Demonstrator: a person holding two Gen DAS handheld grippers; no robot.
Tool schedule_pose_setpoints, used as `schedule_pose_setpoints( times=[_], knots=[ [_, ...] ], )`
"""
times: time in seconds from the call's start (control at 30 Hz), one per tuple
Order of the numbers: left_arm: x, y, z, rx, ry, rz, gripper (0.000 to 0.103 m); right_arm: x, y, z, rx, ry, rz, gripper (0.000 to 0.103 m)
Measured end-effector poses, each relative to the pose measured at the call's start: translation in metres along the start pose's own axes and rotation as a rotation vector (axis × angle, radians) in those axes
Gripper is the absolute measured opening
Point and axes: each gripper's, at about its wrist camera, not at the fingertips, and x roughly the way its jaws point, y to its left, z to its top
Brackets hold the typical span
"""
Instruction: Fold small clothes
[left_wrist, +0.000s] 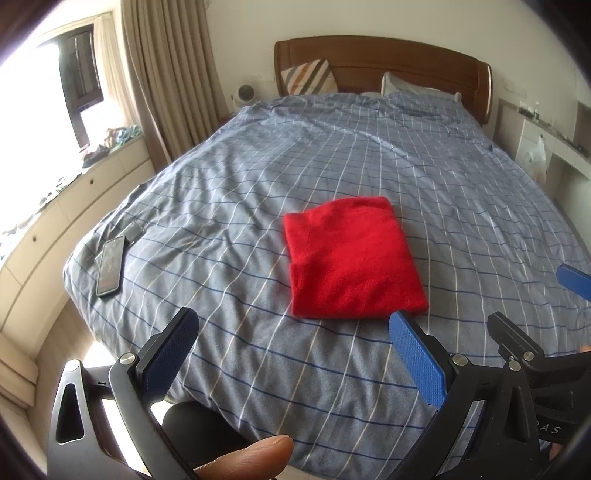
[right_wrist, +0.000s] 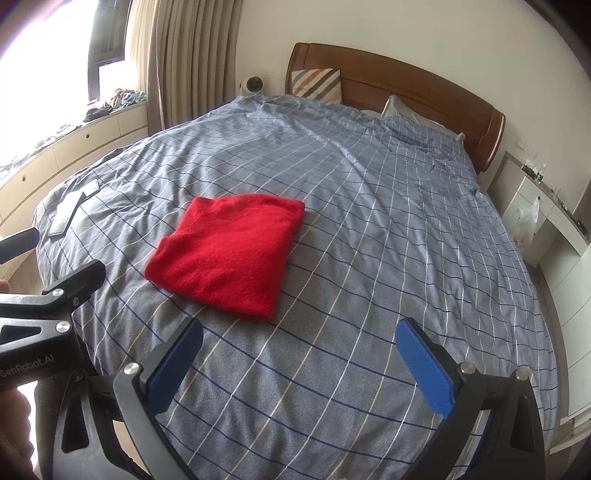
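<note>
A red garment (left_wrist: 351, 258) lies folded into a neat rectangle on the blue checked bedspread (left_wrist: 258, 177); it also shows in the right wrist view (right_wrist: 229, 254). My left gripper (left_wrist: 291, 332) is open and empty, held above the bed's near edge, just short of the garment. My right gripper (right_wrist: 299, 339) is open and empty too, to the right of the garment and a little nearer. Neither gripper touches the cloth. Part of the right gripper (left_wrist: 517, 347) shows in the left wrist view.
A phone (left_wrist: 110, 269) and a small dark item (left_wrist: 133, 232) lie at the bed's left edge. Pillows (left_wrist: 310, 75) rest against the wooden headboard (left_wrist: 388, 55). A low cabinet (left_wrist: 74, 206) with clutter runs along the window on the left; a desk (right_wrist: 546, 218) stands on the right.
</note>
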Motion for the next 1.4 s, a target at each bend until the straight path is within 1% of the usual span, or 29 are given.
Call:
schedule_pose_setpoints(
  times=[0.13, 0.4, 0.57, 0.63, 0.83, 1.03, 1.2, 1.4],
  knots=[
    [0.003, 0.001, -0.001, -0.021, 0.024, -0.013, 0.103, -0.004, 0.001, 0.0, 0.005, -0.001, 0.028, 0.103],
    [0.004, 0.007, -0.002, -0.057, 0.034, -0.02, 0.103, -0.008, 0.006, 0.001, -0.009, -0.004, 0.048, 0.103],
    [0.001, 0.01, -0.001, -0.062, 0.023, -0.019, 0.103, -0.01, 0.011, 0.003, -0.024, -0.012, 0.065, 0.103],
    [0.0, 0.012, -0.001, -0.065, 0.023, -0.022, 0.103, -0.011, 0.012, 0.003, -0.019, -0.019, 0.085, 0.103],
    [0.0, 0.011, -0.002, -0.045, 0.033, -0.018, 0.103, -0.011, 0.011, 0.002, -0.001, -0.018, 0.106, 0.103],
    [-0.001, 0.011, -0.003, -0.045, 0.035, -0.014, 0.103, -0.013, 0.008, 0.003, 0.009, -0.022, 0.11, 0.103],
    [-0.003, 0.012, -0.002, -0.034, 0.028, -0.004, 0.103, -0.015, 0.009, 0.004, -0.009, -0.03, 0.078, 0.103],
    [-0.006, 0.012, 0.0, -0.016, 0.019, 0.019, 0.103, -0.016, 0.01, 0.006, -0.004, -0.03, 0.081, 0.103]
  ],
)
